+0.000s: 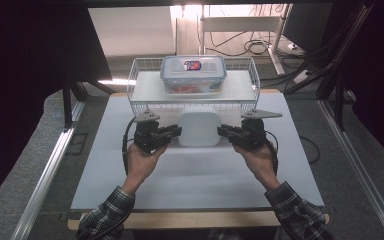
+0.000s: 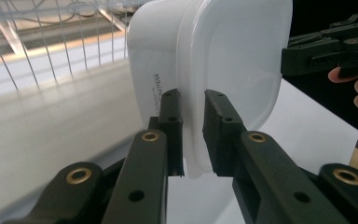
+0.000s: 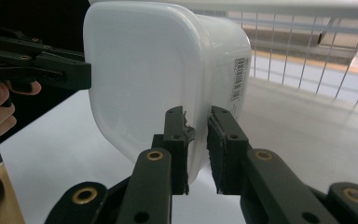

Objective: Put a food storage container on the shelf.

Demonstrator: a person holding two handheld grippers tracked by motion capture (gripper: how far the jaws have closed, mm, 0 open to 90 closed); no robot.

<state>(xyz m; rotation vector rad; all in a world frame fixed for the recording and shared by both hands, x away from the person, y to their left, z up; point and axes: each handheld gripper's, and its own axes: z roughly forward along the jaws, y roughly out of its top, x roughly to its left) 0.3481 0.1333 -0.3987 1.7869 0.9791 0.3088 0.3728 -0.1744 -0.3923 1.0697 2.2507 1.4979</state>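
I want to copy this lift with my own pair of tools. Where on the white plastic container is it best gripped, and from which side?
Grip the thin rim lip of the white plastic container at two opposite sides, coming in level from left and right. The lip sticks out past the smooth rounded walls, so it is probably the only edge narrow enough to pinch. The left tool and right tool each clamp it that way.

The right gripper [image 3: 196, 140] clamps its two black jaws on the rim of a white tub [image 3: 163, 79], held clear above the white worktop [image 3: 307, 135]. The left gripper [image 3: 81, 72] grips the tub's far edge. A wire basket [image 3: 307, 42] stands behind.
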